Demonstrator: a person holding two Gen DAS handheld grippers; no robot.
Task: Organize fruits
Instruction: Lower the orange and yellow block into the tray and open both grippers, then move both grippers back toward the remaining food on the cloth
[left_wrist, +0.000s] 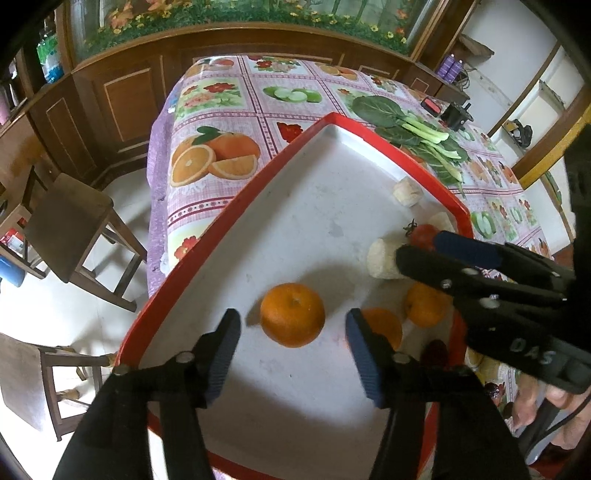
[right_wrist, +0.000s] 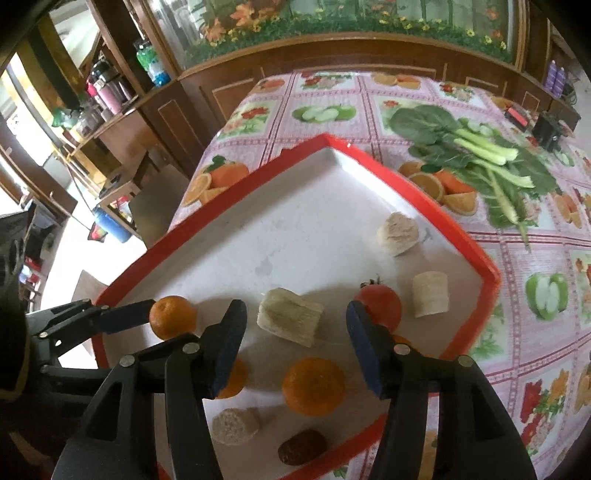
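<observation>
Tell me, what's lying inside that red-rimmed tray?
Inside the red-rimmed tray lie a tomato, three oranges, five pale fibrous chunks and a dark red fruit. Another orange item behind the right tongs is mostly covered.

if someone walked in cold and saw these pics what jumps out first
The red-rimmed tray with its white floor fills the middle, on a busy fruit-print tablecloth. Bright oranges lie scattered on it with a tomato and pale cut chunks. Both the left gripper and right gripper hang open over the tray, and leafy greens lie on the cloth beyond its far edge.
</observation>
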